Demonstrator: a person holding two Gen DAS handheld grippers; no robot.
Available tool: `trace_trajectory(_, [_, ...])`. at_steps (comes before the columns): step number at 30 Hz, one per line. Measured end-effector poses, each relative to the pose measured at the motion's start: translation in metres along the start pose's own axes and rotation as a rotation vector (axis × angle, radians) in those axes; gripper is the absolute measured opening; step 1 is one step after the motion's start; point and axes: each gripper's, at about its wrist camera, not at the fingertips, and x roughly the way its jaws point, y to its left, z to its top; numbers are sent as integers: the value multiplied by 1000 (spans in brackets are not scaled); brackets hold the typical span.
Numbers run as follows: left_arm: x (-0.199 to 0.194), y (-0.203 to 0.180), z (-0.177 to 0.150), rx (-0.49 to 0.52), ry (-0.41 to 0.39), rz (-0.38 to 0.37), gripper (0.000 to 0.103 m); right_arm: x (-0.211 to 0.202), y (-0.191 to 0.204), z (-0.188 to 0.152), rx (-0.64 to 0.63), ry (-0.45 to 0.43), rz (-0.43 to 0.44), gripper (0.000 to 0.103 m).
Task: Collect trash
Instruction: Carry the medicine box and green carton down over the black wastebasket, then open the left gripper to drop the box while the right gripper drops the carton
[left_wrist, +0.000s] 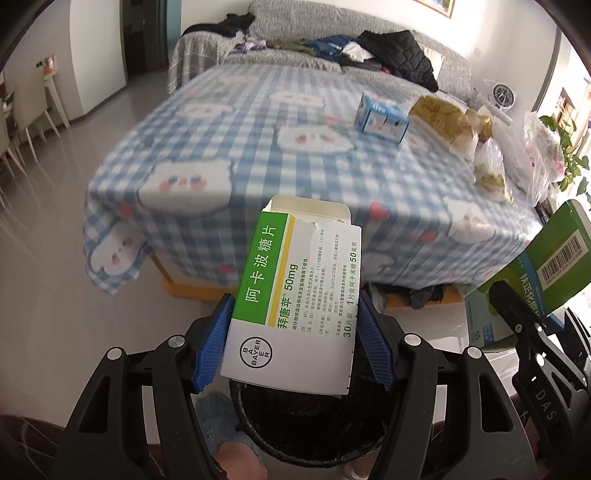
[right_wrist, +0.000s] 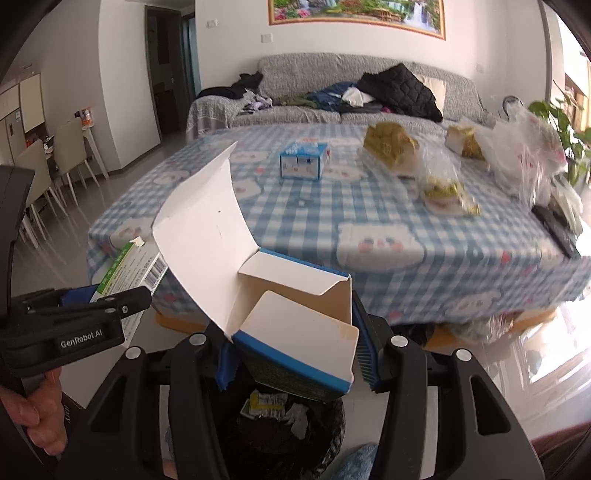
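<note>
My left gripper (left_wrist: 295, 306) is shut on a white and green medicine box (left_wrist: 295, 295), its blue pads (left_wrist: 212, 339) pressing both sides. The box hangs over a black trash bin (left_wrist: 306, 428) on the floor. My right gripper (right_wrist: 295, 332) is shut on an open blue and white carton (right_wrist: 295, 339) whose long flap stands up to the left. It hovers above the same bin (right_wrist: 280, 428), which holds crumpled wrappers. Each gripper shows in the other's view: the right gripper (left_wrist: 513, 306) with its carton (left_wrist: 546, 273), and the left gripper (right_wrist: 129, 295) with its box (right_wrist: 136, 266).
Beyond the bin stands a table with a blue checked cloth (right_wrist: 388, 221). On it lie a small blue box (right_wrist: 303, 160), gold wrappers (right_wrist: 391, 147), plastic bags (right_wrist: 517, 155) and a dark remote (right_wrist: 557, 225). A grey sofa (right_wrist: 295, 74) with clothes is behind. A hand (right_wrist: 40, 417) holds the left tool.
</note>
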Motion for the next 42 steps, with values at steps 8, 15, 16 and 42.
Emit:
trace_trajectory(8, [12, 9, -33, -25, 27, 5, 63, 17, -1, -24, 34, 63, -3, 49])
trace_trajectory(15, [25, 9, -58, -38, 32, 3, 63, 23, 2, -48, 36, 99, -29, 49])
trace_trajectory(16, [26, 9, -60, -37, 32, 7, 63, 25, 3, -51, 32, 103, -29, 49])
trace_trajectory(42, [108, 20, -98, -6, 145, 39, 64, 106, 25, -111, -80, 264, -37, 49])
